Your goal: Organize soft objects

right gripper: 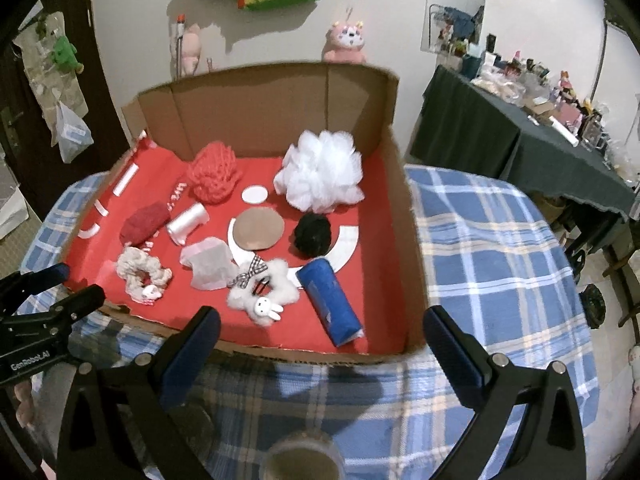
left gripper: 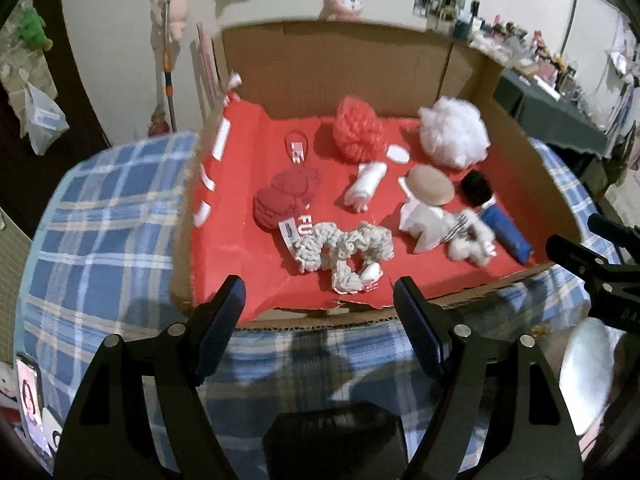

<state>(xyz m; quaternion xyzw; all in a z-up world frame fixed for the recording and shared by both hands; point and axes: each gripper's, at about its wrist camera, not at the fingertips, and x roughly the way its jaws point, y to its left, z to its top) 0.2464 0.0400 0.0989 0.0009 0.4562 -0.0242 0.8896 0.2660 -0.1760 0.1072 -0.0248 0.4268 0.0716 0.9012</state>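
A cardboard box with a red floor holds several soft things: a white mesh puff, a coral mesh puff, a dark red scrunchie, a cream scrunchie, a white fluffy scrunchie with a bunny, a black pompom, a tan round pad and a blue roll. My left gripper is open and empty before the box's front edge. My right gripper is open and empty at the front right corner.
The box stands on a round table with a blue plaid cloth. A white plastic roll and a white pouch also lie in the box. A dark-clothed table with clutter stands at the right.
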